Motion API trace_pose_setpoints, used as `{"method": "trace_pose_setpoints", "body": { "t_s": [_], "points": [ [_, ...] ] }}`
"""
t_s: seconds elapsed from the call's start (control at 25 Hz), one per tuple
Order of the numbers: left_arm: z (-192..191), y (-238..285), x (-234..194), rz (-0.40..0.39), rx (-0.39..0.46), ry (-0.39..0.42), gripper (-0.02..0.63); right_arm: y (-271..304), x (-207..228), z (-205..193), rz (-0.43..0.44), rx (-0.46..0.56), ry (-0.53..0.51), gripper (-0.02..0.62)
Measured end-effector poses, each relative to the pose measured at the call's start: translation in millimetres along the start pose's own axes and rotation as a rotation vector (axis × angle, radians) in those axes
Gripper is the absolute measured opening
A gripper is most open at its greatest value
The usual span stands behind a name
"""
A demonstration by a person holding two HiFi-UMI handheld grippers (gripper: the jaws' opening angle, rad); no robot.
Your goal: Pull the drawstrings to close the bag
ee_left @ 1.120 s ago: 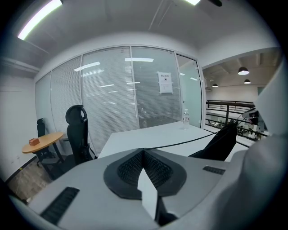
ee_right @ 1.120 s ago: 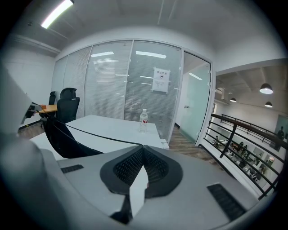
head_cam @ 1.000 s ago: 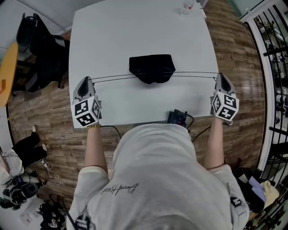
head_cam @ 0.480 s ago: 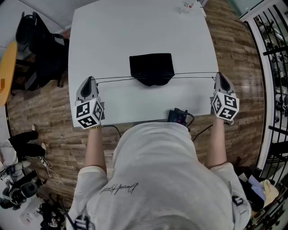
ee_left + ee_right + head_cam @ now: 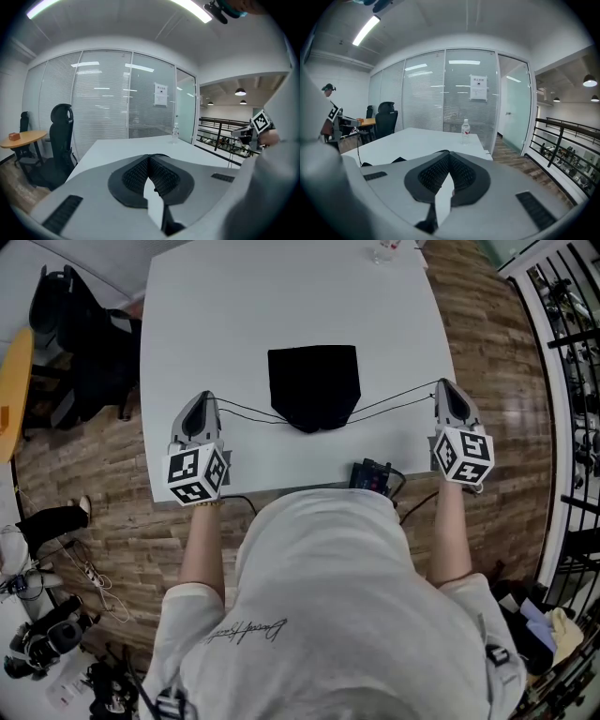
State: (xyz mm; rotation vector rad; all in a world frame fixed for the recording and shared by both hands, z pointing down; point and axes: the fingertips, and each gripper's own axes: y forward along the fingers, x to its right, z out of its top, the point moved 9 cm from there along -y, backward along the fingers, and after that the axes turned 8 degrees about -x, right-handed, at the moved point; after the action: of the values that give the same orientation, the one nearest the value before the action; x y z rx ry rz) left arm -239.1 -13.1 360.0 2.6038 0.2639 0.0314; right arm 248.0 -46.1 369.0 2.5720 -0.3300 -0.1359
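Note:
A black drawstring bag [image 5: 314, 382] lies flat on the white table [image 5: 281, 296], its gathered mouth toward me. Thin black drawstrings [image 5: 251, 413] run from the mouth out to both sides. My left gripper [image 5: 203, 400] is shut on the left cord ends, left of the bag. On the other side, my right gripper [image 5: 442, 387] is shut on the right cords [image 5: 392, 401]. Both cords slope down to the bag mouth. In the left gripper view the pads of the left gripper [image 5: 149, 158] meet, as do those of the right gripper [image 5: 449, 154] in its own view.
A water bottle [image 5: 386, 249] stands at the table's far edge, also seen as the bottle [image 5: 465, 131]. A black device [image 5: 374, 481] with cables sits at the near edge. A black office chair [image 5: 70, 324] is left of the table and a railing [image 5: 572, 352] on the right.
Both grippers have moved inward and a little forward, toward the bag. The cords went from a straight taut line to sloping lines, and the bag now lies longer and flatter.

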Motion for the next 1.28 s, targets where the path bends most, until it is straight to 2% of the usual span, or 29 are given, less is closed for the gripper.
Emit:
{"method": "trace_pose_setpoints", "body": {
  "t_s": [0.4, 0.6, 0.88, 1.28],
  "points": [
    [-0.2, 5.1, 56.6, -0.192, -0.009, -0.007, 0.012, 6.5, -63.9, 7.3, 0.189, 0.025, -0.054, 0.023],
    [-0.8, 2.0, 84.4, -0.259, -0.003, 0.015, 0.012, 6.8, -95.0, 6.3, 0.291, 0.026, -0.065, 0.023],
    [3.7, -2.5, 94.2, -0.274, 0.013, 0.042, 0.012, 2.2, -120.8, 12.2, 0.362, 0.029, -0.08, 0.023],
    [8.0, -1.8, 95.8, -0.275, 0.027, 0.048, 0.012, 1.1, -125.8, 13.3, 0.365, 0.021, -0.088, 0.023]
  ]
}}
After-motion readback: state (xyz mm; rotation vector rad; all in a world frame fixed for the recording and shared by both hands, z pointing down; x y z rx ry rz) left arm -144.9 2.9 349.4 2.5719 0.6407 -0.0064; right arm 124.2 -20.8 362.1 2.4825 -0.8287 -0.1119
